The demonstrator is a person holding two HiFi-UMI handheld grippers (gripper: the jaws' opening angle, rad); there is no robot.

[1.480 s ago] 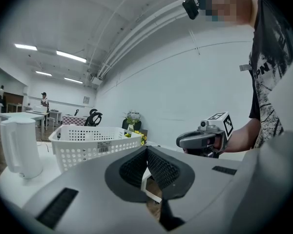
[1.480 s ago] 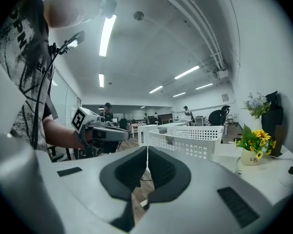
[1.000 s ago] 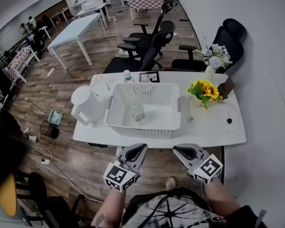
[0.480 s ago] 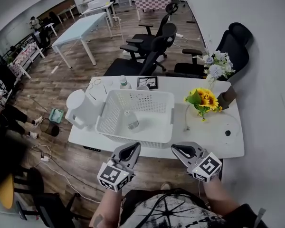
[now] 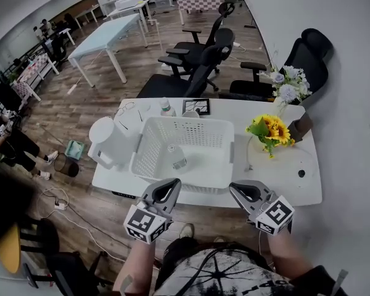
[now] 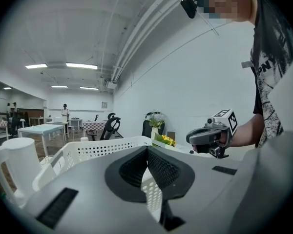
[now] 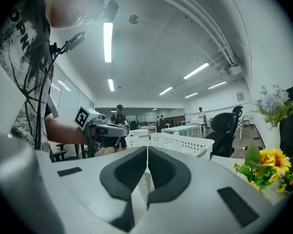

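Left gripper [image 5: 171, 184] and right gripper [image 5: 239, 188] hover side by side just off the near edge of the tabletop [image 5: 296, 187], each with its jaws pressed together on nothing. Nearest them stands a white perforated basket [image 5: 188, 124] holding a small clear bottle [image 5: 177, 160]. A white jug [image 5: 108, 142] stands at its left and sunflowers [image 5: 270, 130] at its right.

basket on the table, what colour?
White, the basket has rows of small holes in its walls. The head view shows it best.
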